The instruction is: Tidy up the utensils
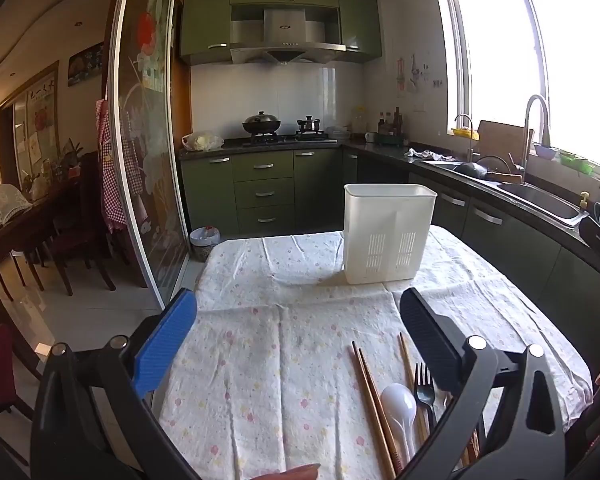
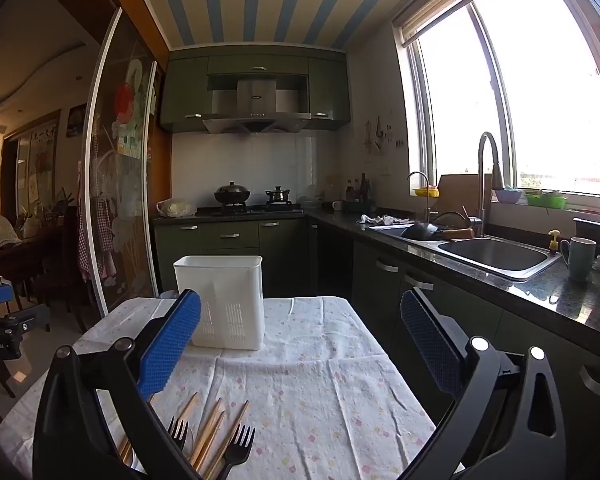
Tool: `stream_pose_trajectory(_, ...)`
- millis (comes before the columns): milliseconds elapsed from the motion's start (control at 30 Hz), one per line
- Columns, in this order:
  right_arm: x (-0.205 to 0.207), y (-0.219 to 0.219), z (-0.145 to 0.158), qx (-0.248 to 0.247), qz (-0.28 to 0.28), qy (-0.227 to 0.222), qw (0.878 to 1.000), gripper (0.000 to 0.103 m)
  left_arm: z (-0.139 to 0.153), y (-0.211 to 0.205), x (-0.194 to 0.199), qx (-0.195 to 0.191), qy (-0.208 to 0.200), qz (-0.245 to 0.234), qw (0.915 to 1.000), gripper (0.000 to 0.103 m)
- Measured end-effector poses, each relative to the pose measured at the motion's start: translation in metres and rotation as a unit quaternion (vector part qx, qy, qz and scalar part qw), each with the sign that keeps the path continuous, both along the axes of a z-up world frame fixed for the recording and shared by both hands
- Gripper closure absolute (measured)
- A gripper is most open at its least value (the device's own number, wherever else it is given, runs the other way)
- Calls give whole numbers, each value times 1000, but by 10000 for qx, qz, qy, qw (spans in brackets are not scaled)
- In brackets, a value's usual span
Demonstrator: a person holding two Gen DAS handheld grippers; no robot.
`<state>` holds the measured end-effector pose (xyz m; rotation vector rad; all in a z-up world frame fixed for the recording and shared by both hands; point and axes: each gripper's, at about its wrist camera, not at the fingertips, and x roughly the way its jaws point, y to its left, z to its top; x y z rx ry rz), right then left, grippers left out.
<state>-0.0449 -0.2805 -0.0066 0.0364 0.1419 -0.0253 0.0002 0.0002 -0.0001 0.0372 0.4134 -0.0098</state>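
Nearest the left wrist camera, along the lower edge of its frame, the left gripper [image 1: 298, 316] stood with its jaws spread wide and nothing between them, its blue pad at lower left and its dark pad at lower right, held level above the floral tablecloth [image 1: 284, 344]. A fingertip [image 1: 292, 472] showed at the bottom centre. At lower right of that view lay wooden chopsticks [image 1: 370, 392], a white spoon [image 1: 399, 404] and a black fork [image 1: 424, 388], side by side on the cloth and partly hidden by the dark pad.

In the right wrist view the right gripper [image 2: 300, 324] was likewise wide open and empty, pointing forward over the table. Two black forks [image 2: 236, 446] and several chopsticks lay at lower left of that frame, close beneath its blue pad. Part of the left gripper showed at the left edge.

A white utensil holder [image 1: 388, 232] stood upright on the far part of the table, right of centre in the left view and left of centre in the right view, well apart from the utensils. Beyond it, green cabinets [image 1: 264, 188] filled the middle of both frames, and a sink [image 2: 496, 254] sat at the right under the window.
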Motion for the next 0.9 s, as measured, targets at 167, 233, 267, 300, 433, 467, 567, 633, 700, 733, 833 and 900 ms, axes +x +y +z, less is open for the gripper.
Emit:
stream_pose_trajectory(167,1,-1,0,-2,-11,5,10000,4,0,0,0,-22,11,-8,10000,6)
stream_pose_trajectory(233,1,0,1,-8,-12,9,10000,4,0,0,1,-11,28,-11,10000,6)
stream_pose_trajectory(267,1,0,0,-10,-15,12,10000,4,0,0,1,-1,27,-17,10000,6)
stream_pose_trajectory(300,0,0,1,-13,-17,15,10000,4,-1,0,2,3,30,-22,10000,6)
stream_pose_trajectory(433,3,0,0,-9,-32,77,10000,4,-2,2,6,-17,56,-28,10000,6)
stream_pose_trajectory(467,3,0,0,-7,-36,83,10000,4,-2,1,6,-18,60,-33,10000,6)
stream_pose_trajectory(567,4,-1,-1,-1,-45,95,9999,4,-4,-1,9,-7,56,-45,10000,6)
stream_pose_trajectory(633,5,-1,-1,17,-41,122,9999,4,-3,-3,2,3,19,-40,10000,6)
stream_pose_trajectory(700,7,-2,-2,34,-46,140,9999,4,-3,-3,2,6,20,-37,10000,6)
stream_pose_trajectory(733,8,-2,-3,36,-49,148,9999,4,-3,-4,2,10,19,-36,10000,6)
stream_pose_trajectory(833,9,-2,-3,43,-55,153,9999,4,-3,-3,2,4,17,-35,10000,6)
stream_pose_trajectory(900,9,-2,-3,40,-55,155,9999,4,-3,-3,2,3,18,-34,10000,6)
